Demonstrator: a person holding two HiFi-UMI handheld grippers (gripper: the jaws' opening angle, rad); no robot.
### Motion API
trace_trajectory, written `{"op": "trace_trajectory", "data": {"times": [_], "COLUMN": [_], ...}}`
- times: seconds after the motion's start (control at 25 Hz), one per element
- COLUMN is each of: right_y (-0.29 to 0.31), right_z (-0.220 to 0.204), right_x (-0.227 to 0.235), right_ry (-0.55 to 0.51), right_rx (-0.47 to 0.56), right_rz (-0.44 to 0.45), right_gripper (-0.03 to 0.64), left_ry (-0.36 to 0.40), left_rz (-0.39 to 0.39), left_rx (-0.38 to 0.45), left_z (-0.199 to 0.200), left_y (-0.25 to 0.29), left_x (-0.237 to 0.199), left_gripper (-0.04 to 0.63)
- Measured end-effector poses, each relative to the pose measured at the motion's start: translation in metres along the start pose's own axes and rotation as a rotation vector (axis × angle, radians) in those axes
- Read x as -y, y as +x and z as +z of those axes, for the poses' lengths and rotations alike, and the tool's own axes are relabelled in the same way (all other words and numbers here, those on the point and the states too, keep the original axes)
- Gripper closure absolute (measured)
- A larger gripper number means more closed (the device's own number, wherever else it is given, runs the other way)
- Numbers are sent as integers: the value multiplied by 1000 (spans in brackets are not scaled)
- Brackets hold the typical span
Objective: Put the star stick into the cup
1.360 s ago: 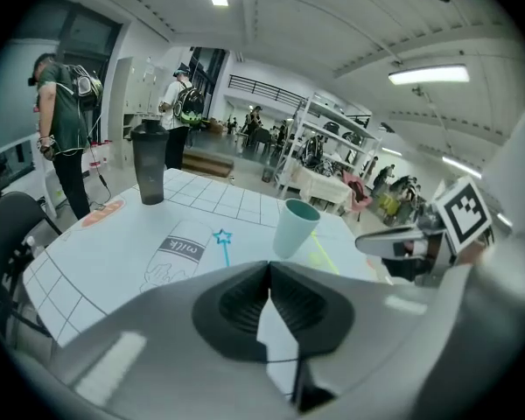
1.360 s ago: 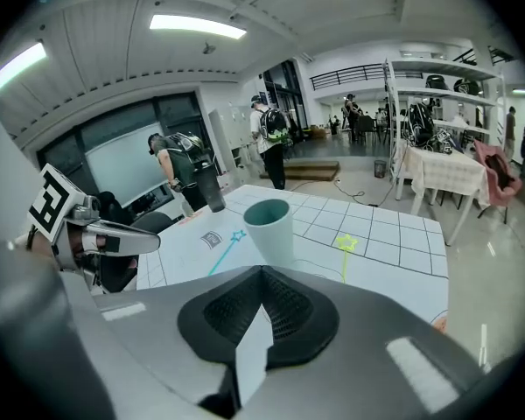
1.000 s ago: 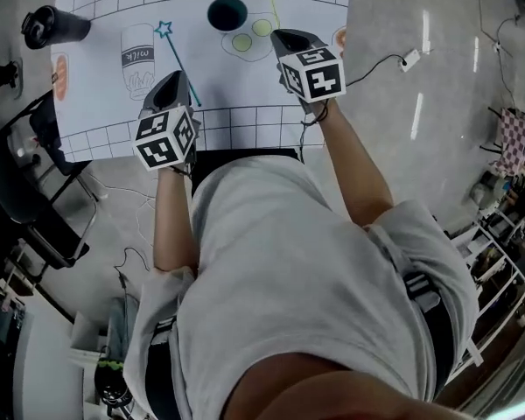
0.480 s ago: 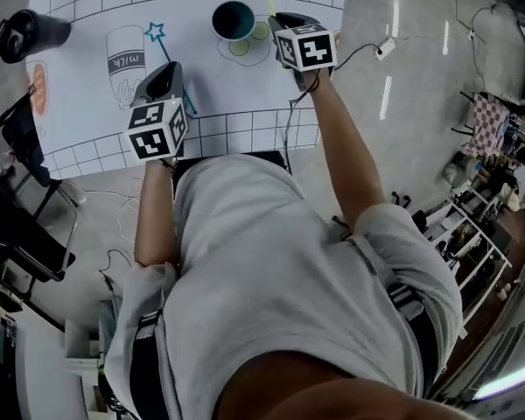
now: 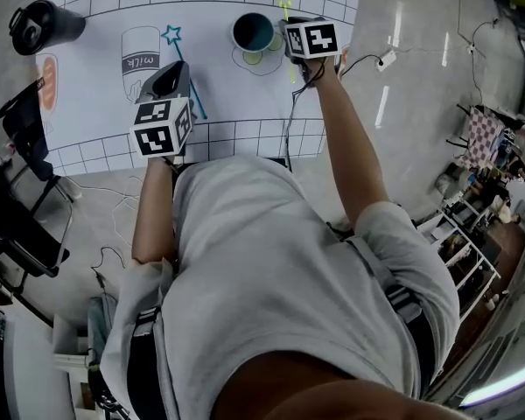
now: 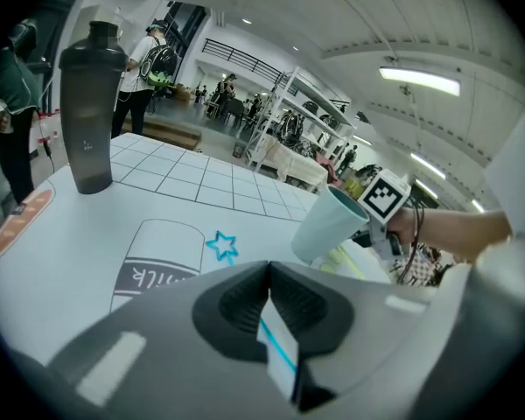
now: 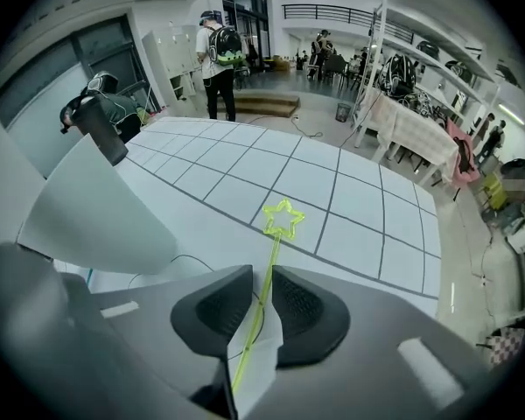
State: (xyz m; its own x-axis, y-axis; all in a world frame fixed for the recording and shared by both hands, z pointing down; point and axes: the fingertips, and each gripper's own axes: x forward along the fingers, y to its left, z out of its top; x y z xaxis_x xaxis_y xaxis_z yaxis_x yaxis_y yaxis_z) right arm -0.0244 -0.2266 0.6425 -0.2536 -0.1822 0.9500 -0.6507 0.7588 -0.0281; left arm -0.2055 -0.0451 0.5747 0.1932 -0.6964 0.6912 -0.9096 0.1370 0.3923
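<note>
In the head view a teal cup (image 5: pixel 252 31) stands on the white mat (image 5: pixel 96 103). Beside its right side, my right gripper (image 5: pixel 290 31) is shut on a yellow-green star stick (image 5: pixel 285 1) whose star points away from me. In the right gripper view the stick (image 7: pixel 276 243) runs out between the jaws, and the cup (image 7: pixel 87 208) looms at the left. My left gripper (image 5: pixel 177 73) is shut on the shaft of a blue star stick (image 5: pixel 169 34) that lies across the mat. Its star (image 6: pixel 220 245) shows beyond the left gripper (image 6: pixel 269 274) in its own view, with the cup (image 6: pixel 328 226) tilted-looking at the right.
A dark shaker bottle (image 5: pixel 42 20) stands at the mat's far left corner. A milk carton drawing (image 5: pixel 140 55) and circles are printed on the mat. A dark chair (image 5: pixel 17 147) sits left of the table; a cable and power strip (image 5: pixel 385 59) lie on the floor at right.
My right gripper has moved forward with the yellow-green stick, from the near side of the mat to right beside the cup. The left gripper has stayed on the blue stick.
</note>
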Motion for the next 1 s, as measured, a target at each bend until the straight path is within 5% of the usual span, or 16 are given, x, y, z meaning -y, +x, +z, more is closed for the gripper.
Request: {"op": "trace_trajectory", "data": {"times": [0.56, 1.0], "right_y": [-11, -110], "right_z": [5, 62], "right_x": [1, -19], "right_ry": [124, 288], "right_rx": [153, 579], "right_rz": [69, 183], "right_gripper": [603, 603], "left_ry": [6, 45], "left_rz": [12, 37], "left_rx": [0, 47], "left_z": [3, 18], "left_y": [-3, -20], "left_x": [-2, 1], "left_gripper": [592, 592]}}
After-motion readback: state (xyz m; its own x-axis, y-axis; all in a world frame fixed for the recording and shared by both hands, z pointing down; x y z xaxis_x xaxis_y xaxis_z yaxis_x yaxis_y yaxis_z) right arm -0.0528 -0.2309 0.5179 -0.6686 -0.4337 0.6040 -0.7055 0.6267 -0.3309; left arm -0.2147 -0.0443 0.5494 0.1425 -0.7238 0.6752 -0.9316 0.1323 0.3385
